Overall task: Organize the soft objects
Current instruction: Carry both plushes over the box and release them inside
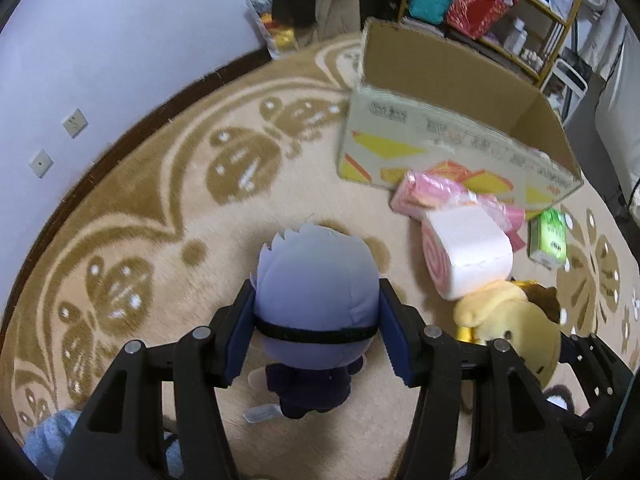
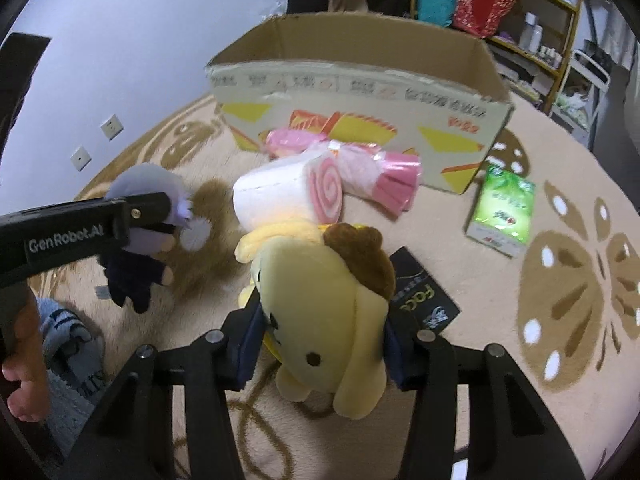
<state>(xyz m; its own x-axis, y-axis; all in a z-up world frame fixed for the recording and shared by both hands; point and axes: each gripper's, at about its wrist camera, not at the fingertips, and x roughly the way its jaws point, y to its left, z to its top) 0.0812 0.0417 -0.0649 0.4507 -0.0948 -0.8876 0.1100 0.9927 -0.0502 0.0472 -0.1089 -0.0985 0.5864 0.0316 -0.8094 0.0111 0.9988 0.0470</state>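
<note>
My left gripper (image 1: 318, 320) is shut on the head of a grey-haired doll (image 1: 316, 280) in a dark outfit and holds it above the rug; the doll also shows in the right wrist view (image 2: 140, 240). My right gripper (image 2: 320, 332) is shut on the head of a yellow dog plush (image 2: 320, 312) with a brown cap; the plush also shows at the right in the left wrist view (image 1: 516, 320). A pink swirl roll cushion (image 2: 288, 196) and a pink candy-shaped cushion (image 2: 360, 164) lie in front of an open cardboard box (image 2: 360, 92).
A green tissue pack (image 2: 504, 208) and a black flat packet (image 2: 424, 292) lie on the beige patterned rug (image 1: 160, 200). A shelf with bags (image 2: 500, 0) stands behind the box. A foot in a blue slipper (image 2: 68, 332) is at the lower left.
</note>
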